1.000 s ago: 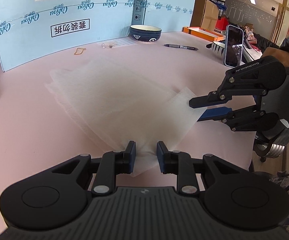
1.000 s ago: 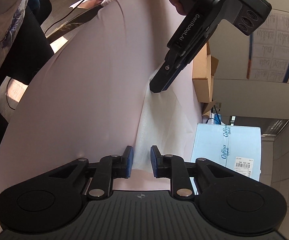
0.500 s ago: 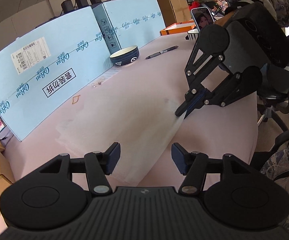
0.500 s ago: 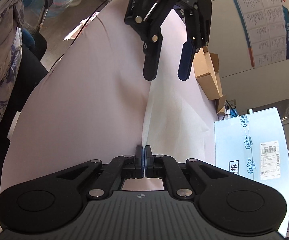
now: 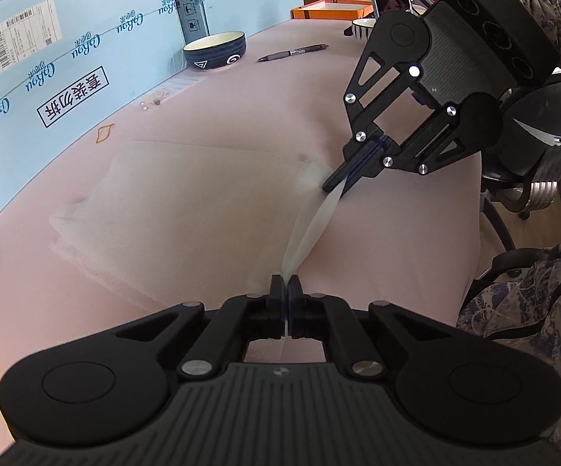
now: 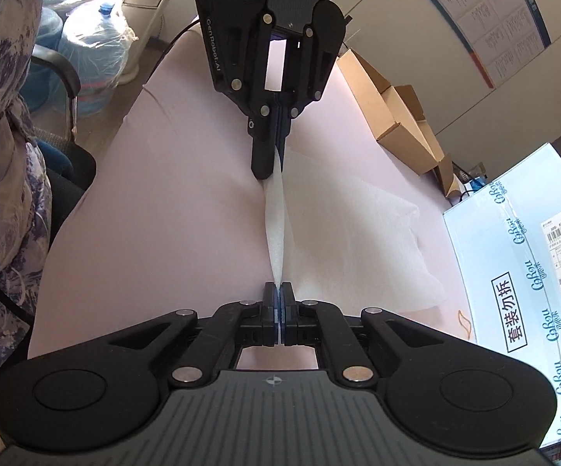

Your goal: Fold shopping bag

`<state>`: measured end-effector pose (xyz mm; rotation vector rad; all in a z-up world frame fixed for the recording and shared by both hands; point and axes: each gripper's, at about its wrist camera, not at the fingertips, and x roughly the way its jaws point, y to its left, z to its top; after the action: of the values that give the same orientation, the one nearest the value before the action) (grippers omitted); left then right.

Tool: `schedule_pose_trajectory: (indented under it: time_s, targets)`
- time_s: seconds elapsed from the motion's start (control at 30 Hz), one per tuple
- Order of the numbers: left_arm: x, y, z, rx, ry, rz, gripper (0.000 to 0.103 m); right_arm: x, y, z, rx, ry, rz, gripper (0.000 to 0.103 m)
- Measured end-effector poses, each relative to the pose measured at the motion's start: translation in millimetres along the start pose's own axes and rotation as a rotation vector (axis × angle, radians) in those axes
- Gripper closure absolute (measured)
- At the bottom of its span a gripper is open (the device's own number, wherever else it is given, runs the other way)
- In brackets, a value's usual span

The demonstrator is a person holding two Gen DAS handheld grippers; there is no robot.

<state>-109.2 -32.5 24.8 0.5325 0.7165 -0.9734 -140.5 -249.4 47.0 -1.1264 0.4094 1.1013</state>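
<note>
Pinching one raised edge of a thin white shopping bag (image 5: 202, 202) between them, the left gripper (image 5: 287, 299) at the bottom centre of its own view and the right gripper (image 5: 342, 182) at the centre right each have their fingers clamped tight on the film, with the lifted edge (image 6: 276, 229) stretched as a narrow ribbon from one to the other. From the right wrist view the right gripper (image 6: 279, 306) sits at the bottom centre and the left gripper (image 6: 276, 155) hangs from the top centre, both shut on the same edge. The rest of the bag lies flat on the pink table (image 5: 397, 256), spreading toward the centre left of the left wrist view. It looks feather-light, limp and semi-transparent, likely to slip, billow or crease unevenly, so the two ends of the raised edge seem the sensible hold. A dark bowl (image 5: 214, 50) and a pen (image 5: 292, 53) sit in the upper centre, a rubber band (image 5: 104, 133) in the left, and light-blue cardboard boxes (image 5: 67, 58) wall off the upper left; all stand well apart from the bag, and nothing appears to block a fold.
</note>
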Motion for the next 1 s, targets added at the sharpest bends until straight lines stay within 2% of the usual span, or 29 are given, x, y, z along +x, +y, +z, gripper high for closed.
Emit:
schedule_pose_trajectory:
  time_s: [0.13,0.17,0.33,0.5,0.7,0.8,0.87,0.97,1.0]
  targets:
    - [-7.6,8.9,-6.5,-0.050,0.045,-0.093,0.102,-9.0,-14.4,1.5,0.193,-0.064,0.146,0.099]
    - [-7.9,15.8,-9.0,-0.089,0.047,-0.120,0.102,-8.9,-17.0,0.0,0.236,-0.076,0.168,0.099]
    - [-3.5,51.7,-23.5,-0.310,0.046,-0.256,0.100,-1.4,-47.0,-28.4,0.644,-0.205,0.291,0.099]
    - [9.3,83.7,-37.0,-0.511,0.060,-0.400,0.100,22.8,-66.3,-62.9,1.014,-0.276,0.406,0.101]
    - [21.3,103.5,-51.6,-0.669,0.071,-0.519,0.100,27.9,-73.4,-82.7,1.250,-0.293,0.484,0.102]
    - [30.4,114.9,-65.4,-0.795,0.060,-0.593,0.100,22.4,-73.9,-86.8,1.303,-0.289,0.488,0.102]
    - [32.4,118.7,-71.1,-0.846,0.053,-0.626,0.100,13.0,-70.0,-90.1,1.320,-0.292,0.458,0.102]
    - [30.8,119.6,-69.1,-0.856,0.056,-0.631,0.100,-3.3,-59.9,-89.2,1.336,-0.308,0.351,0.101]
    - [30.2,119.6,-67.8,-0.857,0.059,-0.629,0.100,-10.0,-55.9,-88.0,1.350,-0.314,0.297,0.096]
